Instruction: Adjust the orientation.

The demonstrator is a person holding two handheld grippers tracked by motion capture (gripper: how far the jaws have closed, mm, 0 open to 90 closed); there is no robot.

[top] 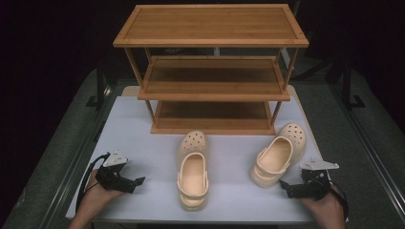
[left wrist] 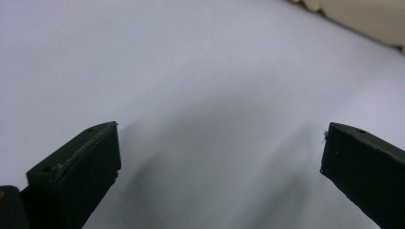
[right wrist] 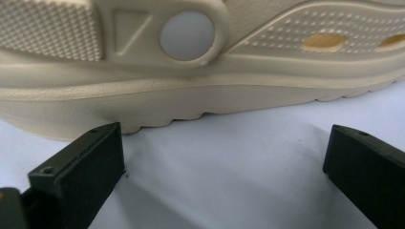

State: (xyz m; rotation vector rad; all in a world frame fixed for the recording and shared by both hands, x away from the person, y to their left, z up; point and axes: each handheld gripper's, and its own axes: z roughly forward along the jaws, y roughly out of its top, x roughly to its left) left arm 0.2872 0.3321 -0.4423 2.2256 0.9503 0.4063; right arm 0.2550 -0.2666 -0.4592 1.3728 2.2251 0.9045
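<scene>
Two cream clogs lie on the white table [top: 143,129] in front of a wooden three-tier rack [top: 212,71]. The left clog [top: 193,169] points toe-first at the rack. The right clog [top: 278,155] is angled, its toe to the back right. My left gripper [top: 136,183] rests at the front left, a hand's width left of the left clog, open [left wrist: 219,138] over bare table, with an edge of the clog [left wrist: 363,19] at the upper right. My right gripper [top: 285,187] sits just right of the right clog's heel, open [right wrist: 224,138], with the clog's side [right wrist: 200,95] close ahead of its jaws.
The rack stands at the back of the table, its lowest shelf [top: 212,121] just behind the clogs' toes. Dark floor and stand legs [top: 356,100] surround the table. Bare table lies between the two clogs and left of the left one.
</scene>
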